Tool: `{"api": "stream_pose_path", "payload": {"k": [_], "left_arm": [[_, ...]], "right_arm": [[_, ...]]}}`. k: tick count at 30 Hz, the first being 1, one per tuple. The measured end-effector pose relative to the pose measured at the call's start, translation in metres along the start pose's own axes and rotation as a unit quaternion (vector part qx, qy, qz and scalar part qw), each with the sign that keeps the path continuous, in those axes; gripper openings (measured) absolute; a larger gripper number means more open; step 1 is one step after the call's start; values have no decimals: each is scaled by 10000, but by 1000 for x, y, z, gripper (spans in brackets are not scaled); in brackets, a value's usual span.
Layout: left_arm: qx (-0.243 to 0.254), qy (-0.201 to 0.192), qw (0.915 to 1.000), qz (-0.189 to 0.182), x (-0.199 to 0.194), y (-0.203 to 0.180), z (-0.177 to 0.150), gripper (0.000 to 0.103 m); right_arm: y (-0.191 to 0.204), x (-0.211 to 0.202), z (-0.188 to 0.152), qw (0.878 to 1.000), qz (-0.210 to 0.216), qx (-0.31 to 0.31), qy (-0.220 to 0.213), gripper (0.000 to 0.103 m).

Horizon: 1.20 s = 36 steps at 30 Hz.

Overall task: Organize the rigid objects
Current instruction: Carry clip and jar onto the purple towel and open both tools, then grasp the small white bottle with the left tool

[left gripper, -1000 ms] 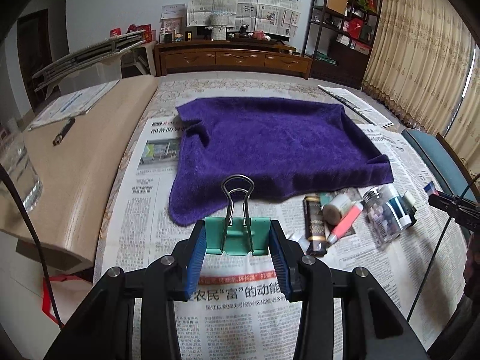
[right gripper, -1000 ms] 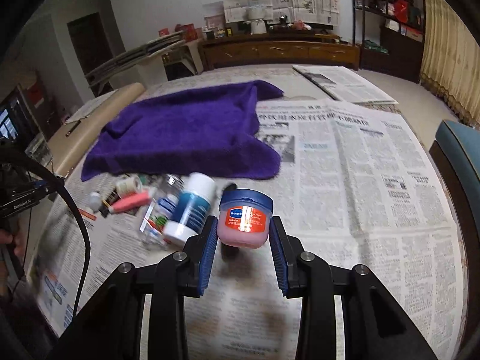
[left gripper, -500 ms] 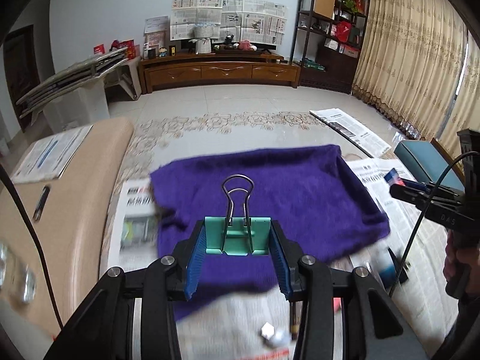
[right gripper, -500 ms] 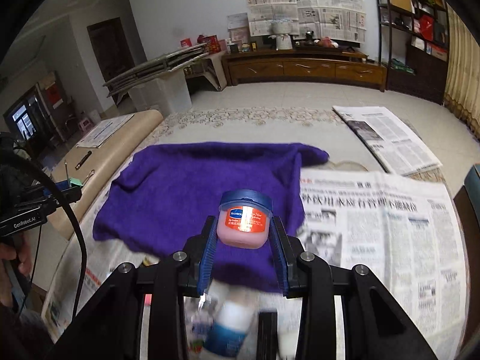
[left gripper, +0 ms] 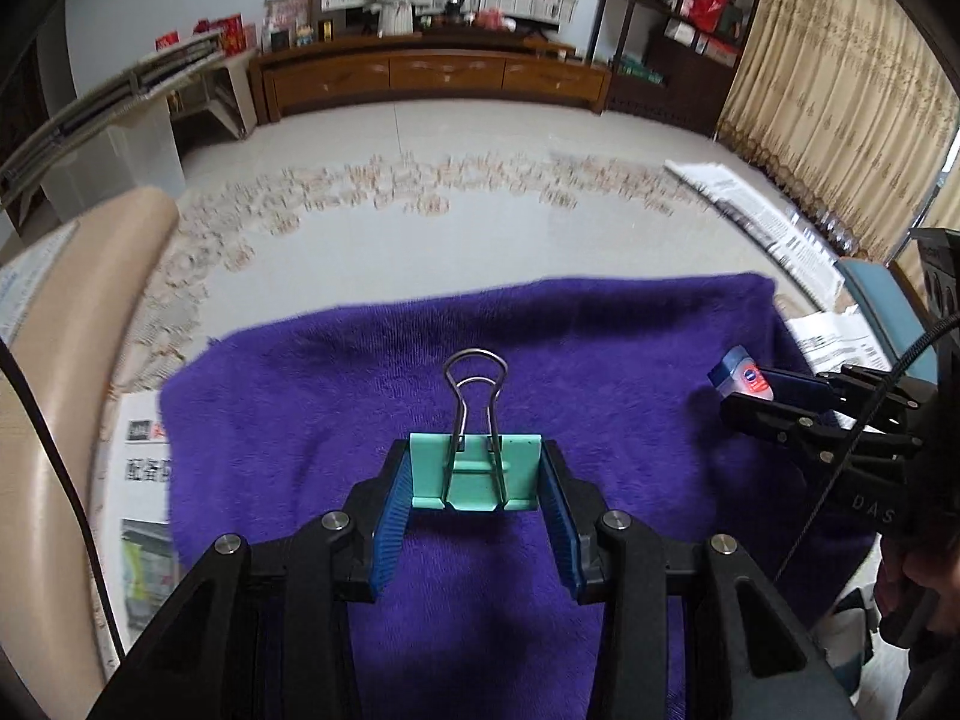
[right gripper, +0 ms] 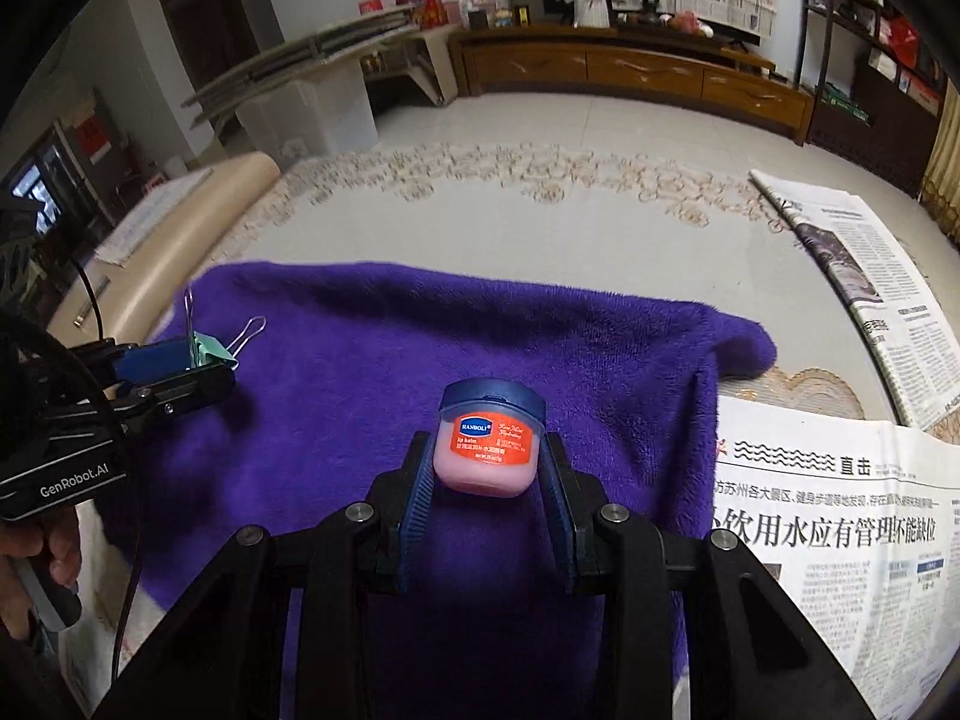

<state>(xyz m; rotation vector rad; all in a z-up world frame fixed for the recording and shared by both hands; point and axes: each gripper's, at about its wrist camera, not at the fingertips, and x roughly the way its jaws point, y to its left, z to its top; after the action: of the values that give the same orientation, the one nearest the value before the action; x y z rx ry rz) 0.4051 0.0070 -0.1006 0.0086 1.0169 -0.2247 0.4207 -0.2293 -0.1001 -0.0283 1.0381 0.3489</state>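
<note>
My left claw (left gripper: 474, 483) grips a mint-green metal binder clip (left gripper: 474, 471); my right claw (right gripper: 487, 468) clamps a small pink lip-balm jar with a blue lid (right gripper: 489, 450). Both hang above the purple plush towel (left gripper: 600, 360), probably clear of it. This is the carry step; next I lower and release them apart.

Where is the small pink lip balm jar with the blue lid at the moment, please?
The pink lip balm jar is clamped in the right gripper, held above the purple towel, right of the left gripper.

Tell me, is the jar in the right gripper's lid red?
No, the jar in the right gripper has a blue lid; only its label is red.
</note>
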Motion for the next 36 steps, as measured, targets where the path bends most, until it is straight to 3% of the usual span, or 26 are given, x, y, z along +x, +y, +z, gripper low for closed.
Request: {"api": "stream_pose_path", "payload": {"k": [7,14,15,18,22,24,29,33,36], "left_arm": [[148,302,9993,152,17,1,-4,39],[390,291,9983,316,18,-4,-6,41],[398,293,9981,359,18,-4,-6,44],[295,381,9978,449,18,0,-8,72],[247,488,9979,356,16,4,-13,78],[266,521,9976,358,12,3,-15,79],[-58,346,9993,85,-25,6,-20,85],[-197,154,9997,73,-61,4,-34,103],[-93,183,9997,136,-84,-2,-59,103]], "right_arm": [[8,18,-5,9992,-156,-248,255,35],[14,19,-5,9974,-271,-555,380,36],[15,19,-7,9972,-269,-587,388,40],[16,19,-9,9966,-192,-670,450,57],[19,17,-14,9958,-211,-701,553,71],[21,16,-16,9953,-268,-693,624,87],[19,-8,-23,9970,-284,-428,585,103],[17,-46,-34,9983,-367,-262,359,103],[17,-77,-52,9989,-393,-151,227,103]]}}
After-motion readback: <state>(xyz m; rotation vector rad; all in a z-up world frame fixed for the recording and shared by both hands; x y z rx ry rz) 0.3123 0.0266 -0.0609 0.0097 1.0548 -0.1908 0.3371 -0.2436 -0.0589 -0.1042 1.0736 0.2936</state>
